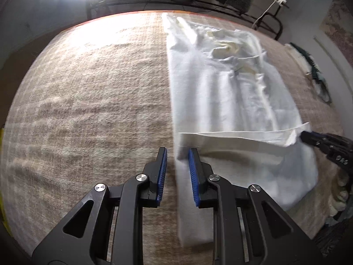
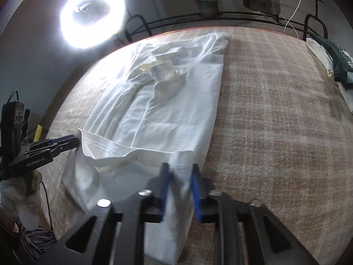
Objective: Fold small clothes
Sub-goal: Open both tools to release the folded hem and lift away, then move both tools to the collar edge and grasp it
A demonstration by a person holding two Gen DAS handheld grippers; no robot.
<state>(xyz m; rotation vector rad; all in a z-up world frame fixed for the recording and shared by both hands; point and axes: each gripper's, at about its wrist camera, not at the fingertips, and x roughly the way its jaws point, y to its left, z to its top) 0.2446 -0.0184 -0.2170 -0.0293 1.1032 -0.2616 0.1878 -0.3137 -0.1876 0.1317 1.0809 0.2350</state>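
Progress: we judged the fold was under way; the white shirt lay flat on the table with both sides already turned in to a long strip, collar at the far end.
Left to do: the near hem was lifted, not yet carried to the far end.
Left hand-held gripper: half open; the left hem corner stood between its fingers, and we cannot tell if it was pinched.
Right hand-held gripper: partly closed around the right hem corner; the blur hid whether the fingers pressed it.
Other things: a ring light shone beyond the far edge.
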